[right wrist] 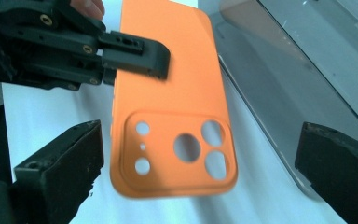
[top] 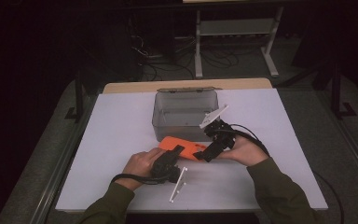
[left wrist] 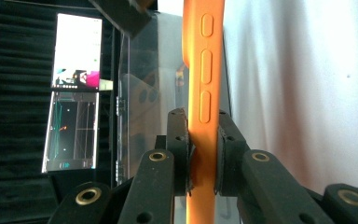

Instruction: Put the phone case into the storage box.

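An orange phone case (top: 182, 144) is held just in front of the clear box, and my left gripper (top: 176, 151) is shut on one long edge of it. In the left gripper view both pads (left wrist: 179, 140) press the case (left wrist: 205, 79) just below its side buttons. My right gripper (top: 206, 156) is open at the case's right end. In the right gripper view its jaws stand wide on either side of the camera-cutout end of the case (right wrist: 168, 88), not touching it. My left gripper (right wrist: 135, 58) clamps the case's far edge there.
A clear plastic box (top: 161, 116) stands open at the middle back of the white table (top: 116, 135), its lid folded behind. Its wall (right wrist: 303, 70) lies close to the right jaw. A lit screen (left wrist: 77, 51) glows in the dark room.
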Tool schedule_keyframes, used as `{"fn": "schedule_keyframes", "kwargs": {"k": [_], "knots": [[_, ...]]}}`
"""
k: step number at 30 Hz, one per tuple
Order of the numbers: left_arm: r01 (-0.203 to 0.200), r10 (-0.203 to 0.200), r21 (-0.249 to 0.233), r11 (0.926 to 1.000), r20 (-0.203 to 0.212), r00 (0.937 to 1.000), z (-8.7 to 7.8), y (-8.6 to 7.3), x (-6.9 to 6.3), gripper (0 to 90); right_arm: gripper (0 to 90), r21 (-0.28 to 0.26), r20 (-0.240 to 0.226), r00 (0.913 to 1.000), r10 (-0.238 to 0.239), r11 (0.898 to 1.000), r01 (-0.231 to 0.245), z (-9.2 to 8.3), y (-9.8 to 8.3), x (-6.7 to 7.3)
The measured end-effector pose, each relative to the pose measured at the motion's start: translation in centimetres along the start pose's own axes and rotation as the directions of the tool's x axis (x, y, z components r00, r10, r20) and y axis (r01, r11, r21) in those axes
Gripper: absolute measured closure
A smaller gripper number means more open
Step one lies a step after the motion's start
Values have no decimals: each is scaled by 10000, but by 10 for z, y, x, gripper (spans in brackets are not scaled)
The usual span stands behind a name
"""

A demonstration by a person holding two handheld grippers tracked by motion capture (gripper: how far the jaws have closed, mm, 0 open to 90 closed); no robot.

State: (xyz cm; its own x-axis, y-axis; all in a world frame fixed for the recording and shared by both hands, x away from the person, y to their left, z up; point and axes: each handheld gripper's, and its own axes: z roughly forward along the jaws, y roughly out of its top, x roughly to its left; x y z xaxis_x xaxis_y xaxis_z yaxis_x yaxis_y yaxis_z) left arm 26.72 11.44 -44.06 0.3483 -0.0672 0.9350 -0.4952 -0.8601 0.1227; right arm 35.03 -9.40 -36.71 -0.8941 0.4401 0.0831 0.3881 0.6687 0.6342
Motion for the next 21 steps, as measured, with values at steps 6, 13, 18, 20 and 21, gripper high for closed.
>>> {"fn": "schedule_keyframes", "kwargs": {"k": [6,13,18,20,21], "knots": [[-14,14,-7,10000,-10,10000,0,-1,0,789,4,-481,207,9994,278,9985,-268,-9,-20,0],[-71,71,130,9999,-13,10000,-1,-2,1,789,0,-750,474,9978,465,9963,-429,-12,-46,2],[-48,48,157,9999,-36,10000,-2,-3,2,789,0,-1148,773,9946,685,9916,-594,-15,-65,5],[-40,40,154,9999,-29,10000,-2,-3,2,790,0,-1326,833,9938,736,9892,-622,-17,-72,6],[-28,29,142,9999,-36,10000,-2,-3,2,789,0,-1390,850,9934,776,9881,-653,-18,-75,6]]}}
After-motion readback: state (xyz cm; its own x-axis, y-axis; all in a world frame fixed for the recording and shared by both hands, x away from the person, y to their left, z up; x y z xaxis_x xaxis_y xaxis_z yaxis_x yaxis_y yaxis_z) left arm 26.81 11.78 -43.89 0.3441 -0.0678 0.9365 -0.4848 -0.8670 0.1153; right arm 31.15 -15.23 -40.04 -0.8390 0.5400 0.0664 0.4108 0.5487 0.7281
